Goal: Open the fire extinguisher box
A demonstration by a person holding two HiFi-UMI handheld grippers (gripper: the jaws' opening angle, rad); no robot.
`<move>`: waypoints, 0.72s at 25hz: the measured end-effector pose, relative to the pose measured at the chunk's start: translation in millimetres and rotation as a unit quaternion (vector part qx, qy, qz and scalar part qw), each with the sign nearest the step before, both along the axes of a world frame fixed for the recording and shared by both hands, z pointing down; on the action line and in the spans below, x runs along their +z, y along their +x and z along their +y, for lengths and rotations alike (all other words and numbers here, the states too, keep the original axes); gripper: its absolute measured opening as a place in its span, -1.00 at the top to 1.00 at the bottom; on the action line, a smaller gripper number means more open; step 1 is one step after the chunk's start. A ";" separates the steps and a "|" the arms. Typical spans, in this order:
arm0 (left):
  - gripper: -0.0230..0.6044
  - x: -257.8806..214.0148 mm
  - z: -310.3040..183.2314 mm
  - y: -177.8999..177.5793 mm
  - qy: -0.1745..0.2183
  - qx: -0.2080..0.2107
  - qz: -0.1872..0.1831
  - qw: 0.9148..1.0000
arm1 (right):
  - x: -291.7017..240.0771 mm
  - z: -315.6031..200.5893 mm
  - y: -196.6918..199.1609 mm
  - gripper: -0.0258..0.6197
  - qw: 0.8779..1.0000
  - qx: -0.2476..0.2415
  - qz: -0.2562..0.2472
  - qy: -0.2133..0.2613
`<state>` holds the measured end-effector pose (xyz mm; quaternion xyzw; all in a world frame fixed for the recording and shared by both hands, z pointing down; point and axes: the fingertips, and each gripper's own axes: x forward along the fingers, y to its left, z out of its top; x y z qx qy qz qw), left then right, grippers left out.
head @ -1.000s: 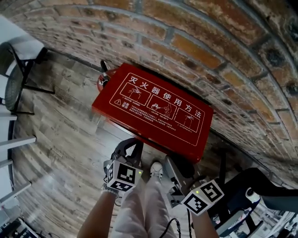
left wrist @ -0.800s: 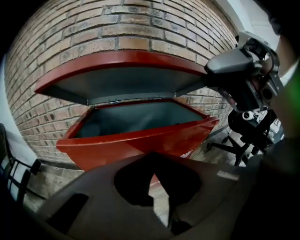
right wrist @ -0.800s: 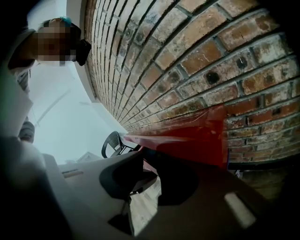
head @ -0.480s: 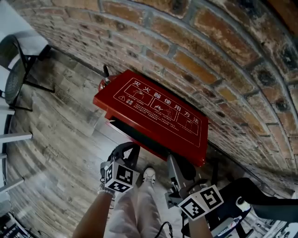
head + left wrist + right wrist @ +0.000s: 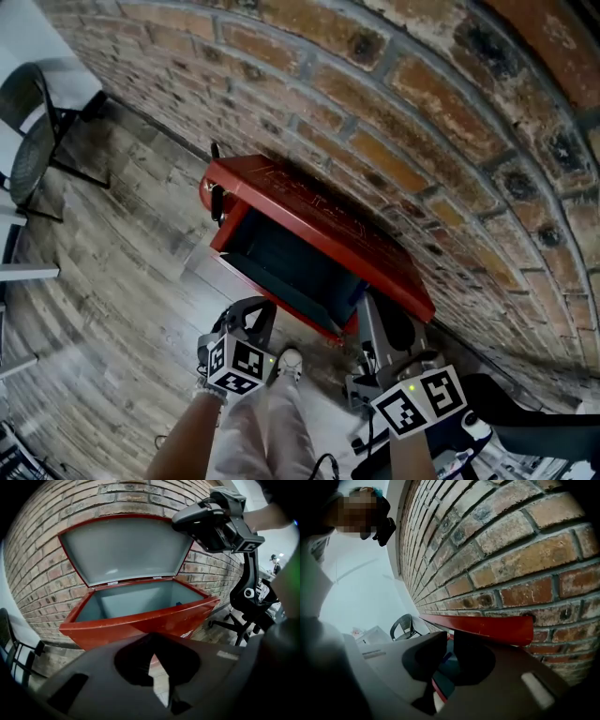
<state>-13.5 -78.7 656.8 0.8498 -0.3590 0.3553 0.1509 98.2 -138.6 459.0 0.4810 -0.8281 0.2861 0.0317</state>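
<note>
The red fire extinguisher box (image 5: 246,225) stands on the floor against the brick wall with its lid (image 5: 323,214) lifted, and its dark inside shows. In the left gripper view the lid (image 5: 126,548) leans back toward the wall above the grey-lined box (image 5: 140,623). My right gripper (image 5: 375,317) is at the lid's right front corner. Its jaws (image 5: 449,648) are closing on the lid's red edge (image 5: 487,625), which runs between them. My left gripper (image 5: 251,317) hangs shut and empty in front of the box, apart from it.
A brick wall (image 5: 422,103) rises behind the box. A black chair (image 5: 33,150) stands at far left. An office chair (image 5: 248,602) is right of the box. The person's legs (image 5: 272,422) are below the grippers. Wooden floor (image 5: 112,253) lies to the left.
The lid has swung up from lying flat on the box to raised, showing the inside. The right gripper rose with its corner. The left gripper barely moved.
</note>
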 end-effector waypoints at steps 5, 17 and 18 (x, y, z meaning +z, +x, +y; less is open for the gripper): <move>0.93 -2.9 1.0 0.7 0.002 -0.012 -0.001 1.000 | -9.4 -20.6 10.8 0.83 0.999 0.004 0.024 0.024; 0.93 -0.9 0.3 -0.1 0.003 -0.020 0.006 1.000 | -14.3 -60.4 29.9 0.82 0.995 -0.002 0.083 0.051; 0.93 -1.0 0.6 -0.1 0.003 -0.021 0.007 1.000 | -14.8 -63.0 31.8 0.82 0.995 -0.002 0.087 0.053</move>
